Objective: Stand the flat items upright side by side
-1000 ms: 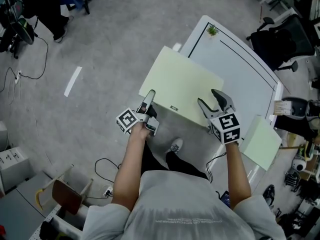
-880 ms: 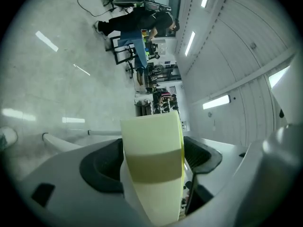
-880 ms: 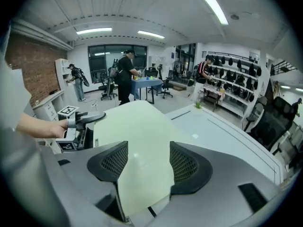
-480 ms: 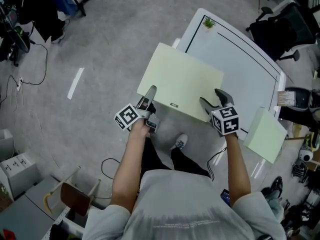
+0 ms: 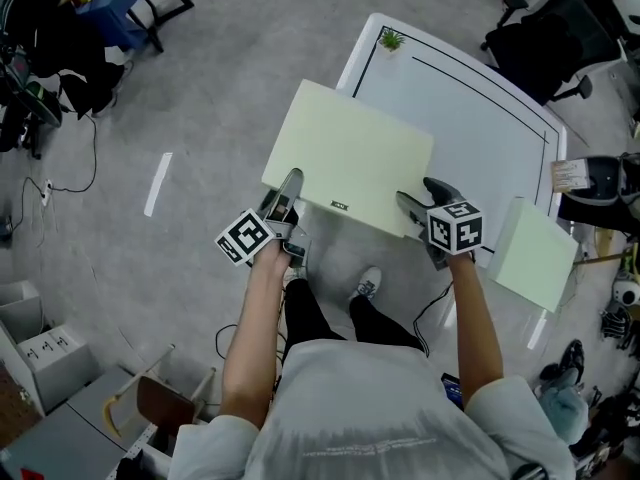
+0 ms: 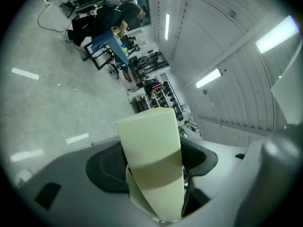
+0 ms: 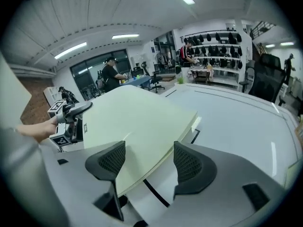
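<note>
A pale green flat folder [image 5: 350,158] is held over the near left corner of the white table [image 5: 490,138], tilted. My left gripper [image 5: 287,190] has its jaws closed on the folder's near left corner; they have just been closing. In the left gripper view the folder [image 6: 149,141] fills the gap between the pads. My right gripper [image 5: 417,196] sits at the near right corner; its jaws have just been opening. In the right gripper view the folder [image 7: 132,117] lies by the left pad, clear of the right one. A second pale green folder [image 5: 535,253] rests at the table's right edge.
A small green plant [image 5: 391,39] stands at the table's far corner. A black office chair [image 5: 545,38] is behind the table. The person's shoes [image 5: 368,284] are on the floor under the near edge. Cables and chairs lie to the left.
The left gripper has tightened on the folder's corner and raised it a little. The right gripper has rolled and dropped lower at the right corner, jaws wider.
</note>
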Motion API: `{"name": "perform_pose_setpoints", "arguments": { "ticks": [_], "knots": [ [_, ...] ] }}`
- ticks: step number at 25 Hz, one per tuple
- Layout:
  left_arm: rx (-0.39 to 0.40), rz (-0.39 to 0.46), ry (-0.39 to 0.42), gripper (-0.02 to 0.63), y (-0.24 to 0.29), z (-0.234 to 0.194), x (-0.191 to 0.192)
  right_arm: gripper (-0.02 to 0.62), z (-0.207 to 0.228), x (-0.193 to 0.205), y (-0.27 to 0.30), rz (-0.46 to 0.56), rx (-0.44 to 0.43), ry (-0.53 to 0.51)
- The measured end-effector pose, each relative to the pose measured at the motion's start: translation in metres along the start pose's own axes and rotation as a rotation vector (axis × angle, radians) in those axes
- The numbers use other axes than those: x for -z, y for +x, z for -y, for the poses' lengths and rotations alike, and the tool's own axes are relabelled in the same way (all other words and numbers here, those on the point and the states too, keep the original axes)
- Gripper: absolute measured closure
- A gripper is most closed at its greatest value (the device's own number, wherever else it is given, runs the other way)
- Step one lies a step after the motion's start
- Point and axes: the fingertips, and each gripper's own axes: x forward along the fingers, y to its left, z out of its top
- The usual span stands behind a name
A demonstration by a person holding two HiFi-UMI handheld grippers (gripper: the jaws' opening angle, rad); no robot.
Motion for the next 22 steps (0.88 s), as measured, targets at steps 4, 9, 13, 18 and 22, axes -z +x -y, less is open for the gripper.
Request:
{"name": "perform_pose_setpoints", "arguments": {
  "ticks": [4, 9, 13, 18, 22],
  "knots": [
    [0.005, 0.004, 0.111, 0.273, 0.002, 0.030, -0.006, 0.258, 0.004, 0.001, -0.002, 0.017, -0.057, 0.063],
    [0.021, 0.015, 0.314, 0.275, 0.007, 0.080, -0.011, 0.258, 0.010, 0.001, -0.006, 0.048, -0.117, 0.090],
    [0.023, 0.010, 0.455, 0.275, 0.014, 0.120, -0.002, 0.258, 0.016, 0.002, -0.010, 0.063, -0.161, 0.065],
    [-0.004, 0.030, 0.572, 0.276, 0.015, 0.157, 0.011, 0.258, 0.020, -0.001, -0.013, 0.061, -0.217, -0.044],
    [-0.019, 0.052, 0.650, 0.278, 0.015, 0.178, 0.021, 0.258, 0.021, -0.005, -0.016, 0.049, -0.241, -0.188]
  ]
}}
